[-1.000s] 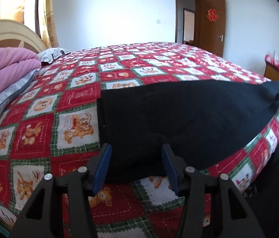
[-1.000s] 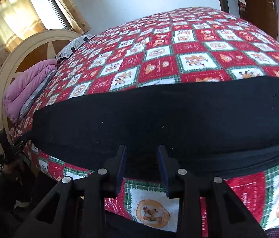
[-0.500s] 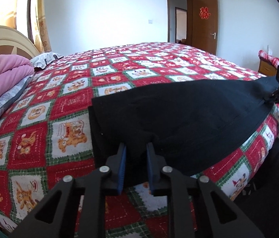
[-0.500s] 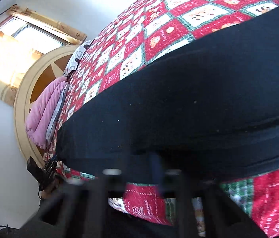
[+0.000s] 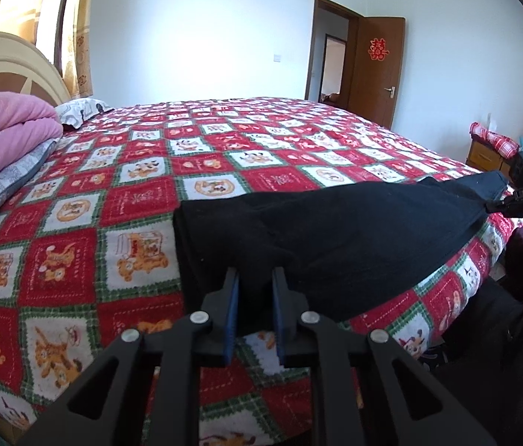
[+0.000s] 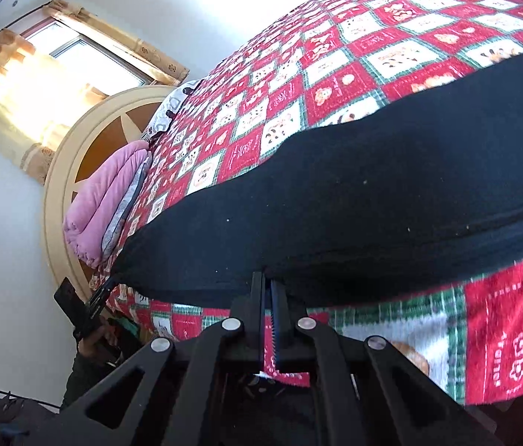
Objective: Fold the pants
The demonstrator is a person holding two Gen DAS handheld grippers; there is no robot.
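Observation:
Black pants (image 5: 328, 234) lie stretched along the near edge of a bed with a red patterned cover (image 5: 142, 200). My left gripper (image 5: 255, 278) is shut on the near edge of the pants at one end. My right gripper (image 6: 268, 282) is shut on the near edge of the pants (image 6: 373, 193) at the other end and lifts it off the cover (image 6: 335, 74). Each gripper shows small in the other's view: the right gripper (image 5: 499, 206) at the far right, the left gripper (image 6: 107, 290) at the lower left.
A folded pink quilt (image 5: 5, 133) and a pillow (image 5: 79, 109) lie by the headboard (image 5: 12, 63) on the left. A brown door (image 5: 376, 70) stands open at the back right. A low wooden cabinet (image 5: 484, 156) stands past the bed's foot.
Both grippers have closed on the near edge of the pants. The right gripper has tilted and lifted its end of the pants.

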